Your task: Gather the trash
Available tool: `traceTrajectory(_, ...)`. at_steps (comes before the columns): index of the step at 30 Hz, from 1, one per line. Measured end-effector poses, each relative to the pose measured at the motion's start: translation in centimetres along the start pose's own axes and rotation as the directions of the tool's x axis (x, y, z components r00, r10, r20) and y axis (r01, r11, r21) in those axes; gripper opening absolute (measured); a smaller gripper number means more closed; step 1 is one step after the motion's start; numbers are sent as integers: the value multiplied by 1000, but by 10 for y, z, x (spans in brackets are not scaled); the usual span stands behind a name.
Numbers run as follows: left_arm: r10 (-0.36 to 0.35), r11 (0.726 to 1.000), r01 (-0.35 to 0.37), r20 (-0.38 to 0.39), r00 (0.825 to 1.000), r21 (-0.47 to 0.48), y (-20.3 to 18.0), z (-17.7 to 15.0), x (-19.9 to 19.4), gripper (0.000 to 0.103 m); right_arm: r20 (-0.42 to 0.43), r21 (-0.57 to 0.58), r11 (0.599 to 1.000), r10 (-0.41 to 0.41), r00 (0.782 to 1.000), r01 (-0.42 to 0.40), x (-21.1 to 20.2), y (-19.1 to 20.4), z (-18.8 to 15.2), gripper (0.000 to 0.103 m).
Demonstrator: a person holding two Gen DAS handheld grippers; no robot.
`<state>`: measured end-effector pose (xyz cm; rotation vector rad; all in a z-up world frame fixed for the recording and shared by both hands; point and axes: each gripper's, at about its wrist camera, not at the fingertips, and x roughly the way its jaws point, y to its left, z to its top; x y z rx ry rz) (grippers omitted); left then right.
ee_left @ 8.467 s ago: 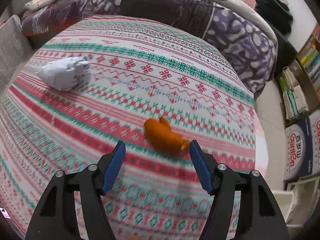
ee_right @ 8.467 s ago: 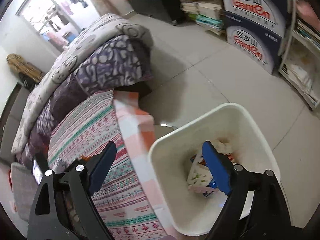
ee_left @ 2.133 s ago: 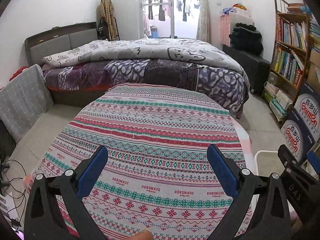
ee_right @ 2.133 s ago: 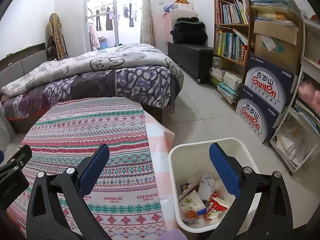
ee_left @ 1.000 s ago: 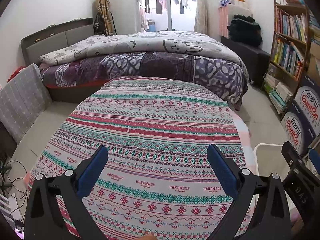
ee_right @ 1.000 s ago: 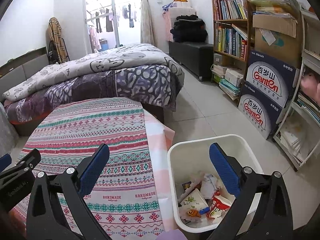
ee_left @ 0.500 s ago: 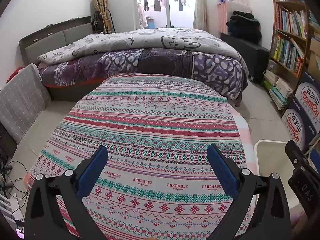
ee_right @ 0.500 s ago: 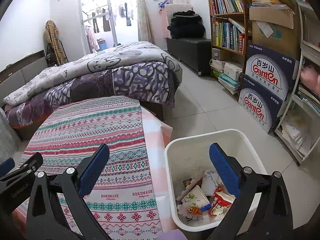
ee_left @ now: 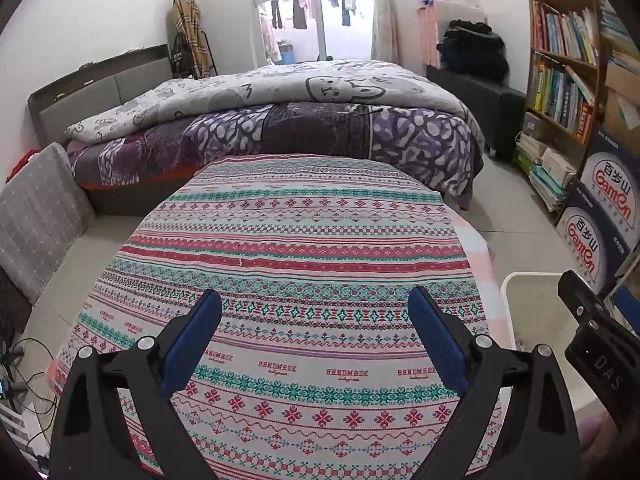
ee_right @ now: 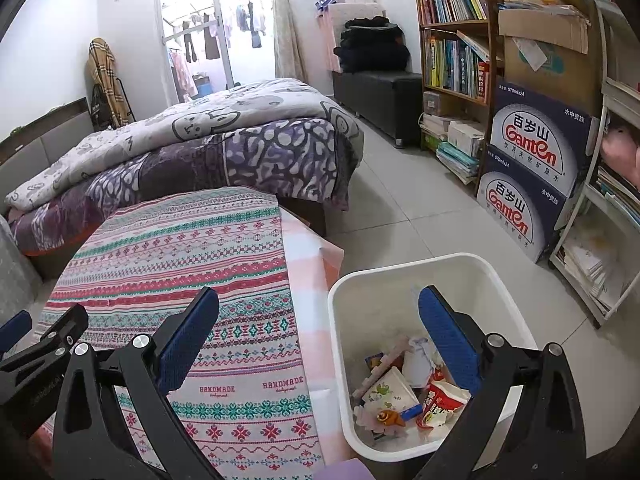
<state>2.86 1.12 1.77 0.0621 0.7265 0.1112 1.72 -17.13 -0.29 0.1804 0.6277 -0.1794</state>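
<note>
Left wrist view: the left gripper (ee_left: 316, 340) hangs above a round worktop (ee_left: 296, 248) covered w/ a striped, patterned cloth. Its blue pads stand wide apart and are just starting to close, w/ nothing between them. No trash shows anywhere on the cloth in this view. At the right edge, a sliver of the white waste bin (ee_left: 516, 312) stands on the floor beside the worktop, partly hidden by the other gripper's black frame. A bed (ee_left: 280, 120) w/ purple and grey quilts sits behind the worktop.

Right wrist view: the right gripper (ee_right: 320, 336) is also spread wide and empty, pointing down over the worktop's right edge and the waste bin (ee_right: 340, 344). Its right pad overlaps the bin's opening; its left pad is over the cloth. The trash (ee_right: 404, 388) lies at the bin's bottom: crumpled paper, a printed paper cup or carton, a red-and-white wrapper, a small orange scrap. It sits below and between the pads, well clear of them, not touched.

Judgement: collecting looks done or nearly so. Everything visible is already in the bin; worktop parts near the camera are hidden by the grippers, so I can't rule out a leftover there.
</note>
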Motion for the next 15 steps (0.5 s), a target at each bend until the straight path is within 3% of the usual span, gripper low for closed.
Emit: traceTrajectory(15, -29, 999, 29, 6, 1000, -29, -1, 1, -2, 95, -10, -6, 1000, -5, 1000, 5, 2, 0, 0, 96)
